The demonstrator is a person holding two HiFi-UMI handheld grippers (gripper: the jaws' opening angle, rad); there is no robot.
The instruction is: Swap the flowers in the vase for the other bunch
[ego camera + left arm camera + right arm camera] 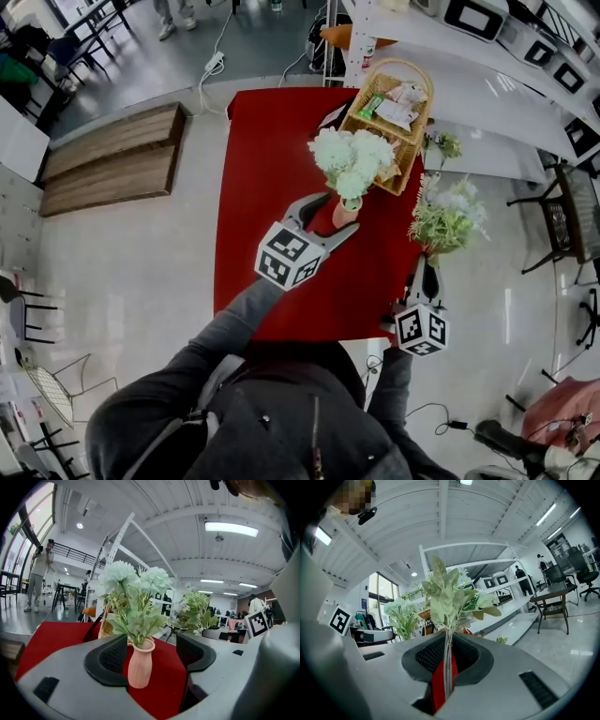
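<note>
A small pink vase point(343, 215) stands on the red table point(272, 178) with a bunch of white-green flowers point(353, 159) in it. My left gripper point(342, 213) is open, one jaw on each side of the vase point(140, 665). The vase sits close to the left pad point(110, 660), with a gap to the right pad point(194, 653). My right gripper point(427, 264) hangs just off the table's right edge. It is shut on the thin stems point(448, 667) of the other bunch point(448, 217), a leafy green spray with pale blooms that stands upright.
A wicker basket point(394, 64) with packets stands behind the vase at the table's far right corner. White shelving point(506, 84) runs along the right, with a dark chair point(562, 225) on the floor. A low wooden platform point(108, 159) lies to the left.
</note>
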